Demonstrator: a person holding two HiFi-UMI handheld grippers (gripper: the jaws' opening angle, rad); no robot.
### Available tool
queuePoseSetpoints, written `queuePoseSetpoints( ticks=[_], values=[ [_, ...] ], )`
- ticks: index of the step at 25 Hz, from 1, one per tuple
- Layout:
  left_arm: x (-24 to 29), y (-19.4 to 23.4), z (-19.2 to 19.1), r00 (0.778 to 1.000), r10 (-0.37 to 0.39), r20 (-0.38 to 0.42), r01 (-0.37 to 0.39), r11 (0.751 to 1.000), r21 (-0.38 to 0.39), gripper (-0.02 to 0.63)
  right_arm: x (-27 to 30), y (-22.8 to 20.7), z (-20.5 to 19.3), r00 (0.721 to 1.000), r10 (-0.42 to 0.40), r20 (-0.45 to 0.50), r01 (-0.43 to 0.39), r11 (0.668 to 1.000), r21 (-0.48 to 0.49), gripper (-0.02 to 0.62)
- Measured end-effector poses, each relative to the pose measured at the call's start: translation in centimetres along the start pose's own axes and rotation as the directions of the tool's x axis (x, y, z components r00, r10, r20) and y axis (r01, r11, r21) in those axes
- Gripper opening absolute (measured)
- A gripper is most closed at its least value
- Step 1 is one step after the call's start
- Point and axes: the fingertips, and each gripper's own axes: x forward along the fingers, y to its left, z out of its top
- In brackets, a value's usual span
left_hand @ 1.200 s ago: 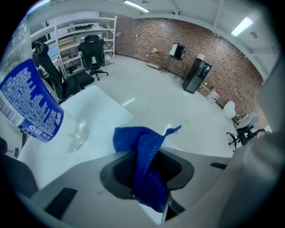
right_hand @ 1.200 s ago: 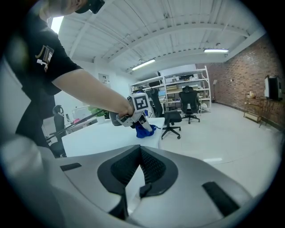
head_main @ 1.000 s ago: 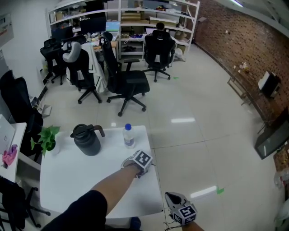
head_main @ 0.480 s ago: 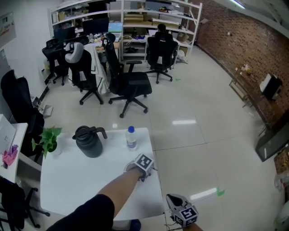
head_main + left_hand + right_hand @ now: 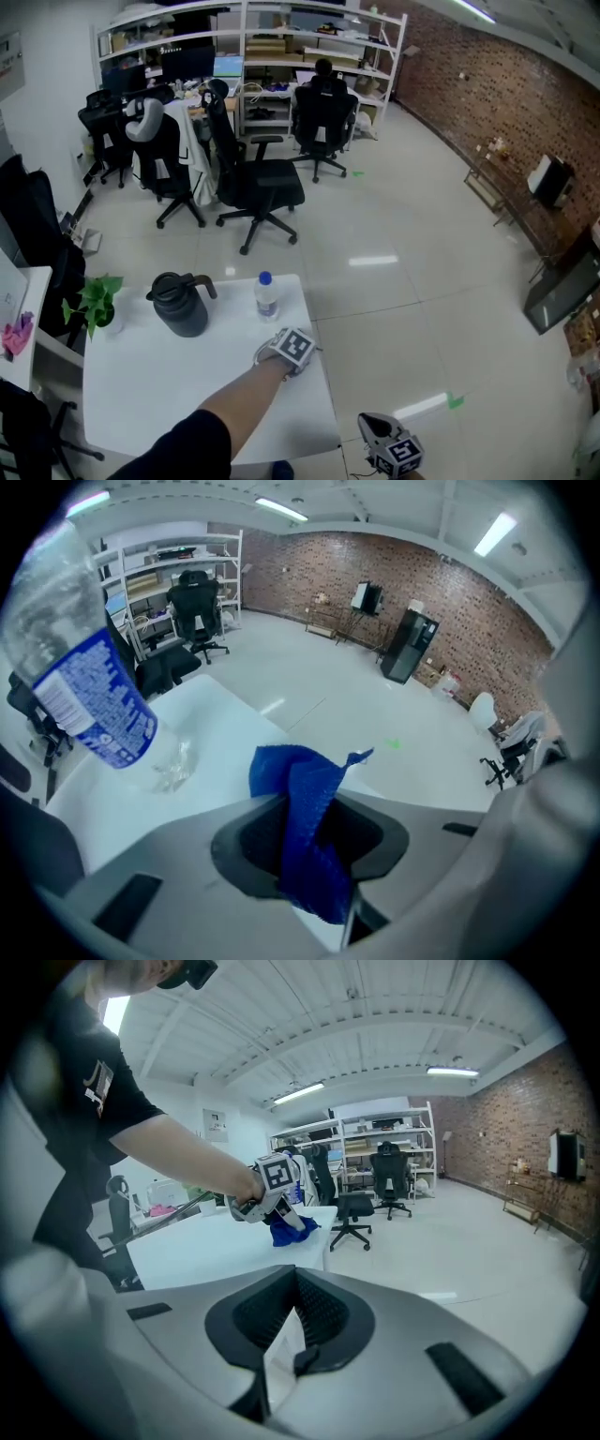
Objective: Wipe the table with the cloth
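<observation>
My left tongs [image 5: 314, 834] grip the cloth [image 5: 292, 772] on the counter [image 5: 220, 726] just beside the bottle [image 5: 86, 697], while my right tongs [image 5: 292, 1321], pressed together and empty, hang well apart from that bottle.

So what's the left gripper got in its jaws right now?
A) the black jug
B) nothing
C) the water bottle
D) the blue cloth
D: in the left gripper view, the blue cloth is pinched between the jaws of the left gripper, while the water bottle stands apart from it on the white table.
</observation>
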Motion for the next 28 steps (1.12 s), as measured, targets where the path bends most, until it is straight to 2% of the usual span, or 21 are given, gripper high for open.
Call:
queuePoseSetpoints(
  ticks=[3, 5, 7, 10, 11, 14, 18, 22, 25, 28],
  values=[
    [-3.9, -2.0, -1.8, 0.997, -0.057, 0.061, 0.057, 0.998, 0.0, 0.109, 0.0, 1.2, 0.5, 0.999, 0.025, 0.02, -0.025, 1.0, 0.006, 0.014],
    [-7.5, -1.2, -4.6, 0.997, -0.041, 0.069, 0.041, 0.999, -0.003, 0.108, 0.8, 2.9, 1.3, 0.999, 0.043, 0.024, -0.043, 0.999, -0.003, 0.014],
    [-11.1, 0.9, -9.1, 0.998, -0.011, 0.062, 0.014, 0.999, -0.053, 0.109, 2.2, 4.8, 2.4, 0.997, 0.071, 0.025, -0.07, 0.997, -0.032, 0.014],
    [-15.7, 2.7, -15.2, 0.986, -0.057, 0.158, 0.08, 0.986, -0.144, 0.107, 4.7, 7.6, 3.9, 0.993, 0.112, 0.036, -0.109, 0.992, -0.069, 0.014],
    [-17.2, 3.8, -17.7, 0.983, -0.048, 0.176, 0.079, 0.982, -0.17, 0.108, 5.5, 8.6, 4.4, 0.992, 0.122, 0.042, -0.118, 0.99, -0.077, 0.012],
    [-22.1, 8.7, -26.4, 0.984, 0.036, 0.175, 0.01, 0.966, -0.257, 0.108, 8.5, 12.2, 5.9, 0.988, 0.146, 0.054, -0.141, 0.986, -0.087, 0.014],
    [-28.0, 15.1, -37.7, 0.969, 0.153, 0.194, -0.063, 0.912, -0.405, 0.107, 13.8, 20.3, 7.3, 0.972, 0.231, 0.039, -0.224, 0.967, -0.123, 0.014],
    [-31.9, 19.8, -48.6, 0.953, 0.236, 0.188, -0.108, 0.849, -0.517, 0.108, 20.1, 32.6, 8.6, 0.927, 0.375, 0.01, -0.367, 0.913, -0.18, 0.013],
    [-34.5, 21.0, -54.1, 0.938, 0.285, 0.196, -0.121, 0.801, -0.587, 0.108, 23.6, 41.5, 9.9, 0.863, 0.503, -0.036, -0.498, 0.838, -0.223, 0.014],
    [-36.1, 22.1, -58.5, 0.926, 0.313, 0.212, -0.121, 0.776, -0.619, 0.109, 26.6, 49.8, 10.2, 0.802, 0.592, -0.08, -0.591, 0.766, -0.255, 0.014]
  ],
)
